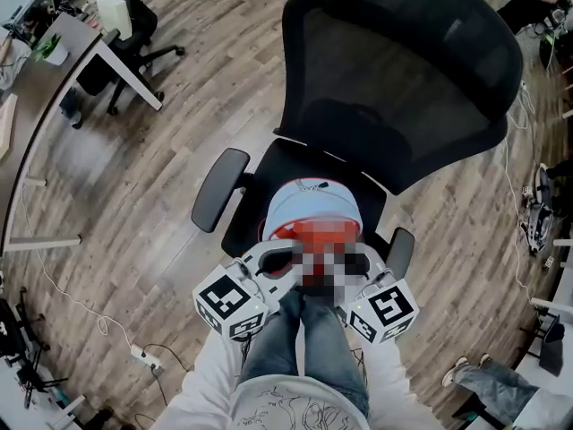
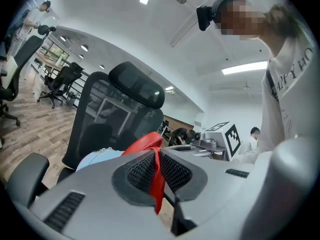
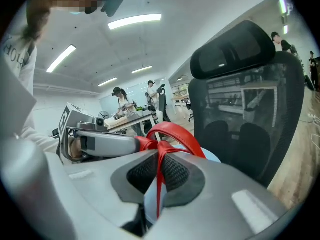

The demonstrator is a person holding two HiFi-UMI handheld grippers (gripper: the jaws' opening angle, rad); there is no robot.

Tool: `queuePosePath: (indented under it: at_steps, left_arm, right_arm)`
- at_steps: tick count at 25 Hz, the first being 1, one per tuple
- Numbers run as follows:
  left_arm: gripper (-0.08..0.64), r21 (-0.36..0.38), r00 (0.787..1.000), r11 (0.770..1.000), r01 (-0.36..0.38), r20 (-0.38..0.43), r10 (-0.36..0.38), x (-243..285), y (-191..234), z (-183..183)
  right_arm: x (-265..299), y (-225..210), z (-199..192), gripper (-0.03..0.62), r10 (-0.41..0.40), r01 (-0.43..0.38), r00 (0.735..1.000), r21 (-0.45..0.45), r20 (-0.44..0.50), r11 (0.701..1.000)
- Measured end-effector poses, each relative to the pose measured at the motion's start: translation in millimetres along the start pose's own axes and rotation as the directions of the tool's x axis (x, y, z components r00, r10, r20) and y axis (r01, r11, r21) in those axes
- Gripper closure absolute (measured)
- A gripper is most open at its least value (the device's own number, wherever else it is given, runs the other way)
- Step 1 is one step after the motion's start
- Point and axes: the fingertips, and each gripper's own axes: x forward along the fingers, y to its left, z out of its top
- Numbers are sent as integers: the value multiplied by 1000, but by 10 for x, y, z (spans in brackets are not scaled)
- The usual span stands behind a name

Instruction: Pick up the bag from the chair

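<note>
Two grippers are on the bag's handles, so the grasp, I judge, is done and the lift is what remains. The left gripper has its jaws pressed together on a red strap, and the right gripper pinches a second red strap in the same way. In the head view the light blue bag lies on the seat of the black chair, a little toward 6 o'clock from the picture's centre. The grippers are at its 7 and 5 o'clock and the backrest is at its 12 to 1 o'clock. I cannot tell whether its bottom has left the seat; I think not yet. I count one bag, two pinched straps, one chair under the bag with two armrests, and at least one other office chair far away at 10 o'clock.
</note>
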Motion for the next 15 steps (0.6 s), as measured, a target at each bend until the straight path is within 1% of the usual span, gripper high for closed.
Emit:
queuePosePath:
  at_steps: [4, 8, 11, 15]
  left_arm:
    - [528, 26, 999, 1000, 3, 38, -4, -167, -349, 175]
    - [528, 78, 997, 997, 1, 80, -8, -317, -638, 397]
    - [528, 118, 995, 993, -9, 103, -3, -392, -872, 510]
    - [526, 147, 989, 988, -38, 144, 17, -484, -1215, 628]
  right_arm:
    - [-273, 238, 191, 571, 7, -6, 1000, -37, 28, 999]
    - [-499, 443, 442, 571, 6, 0, 997, -79, 74, 997]
    - [-702, 572, 577, 570, 8, 1, 994, -88, 112, 996]
    - [-1017, 758, 707, 569, 25, -9, 989, -110, 145, 994]
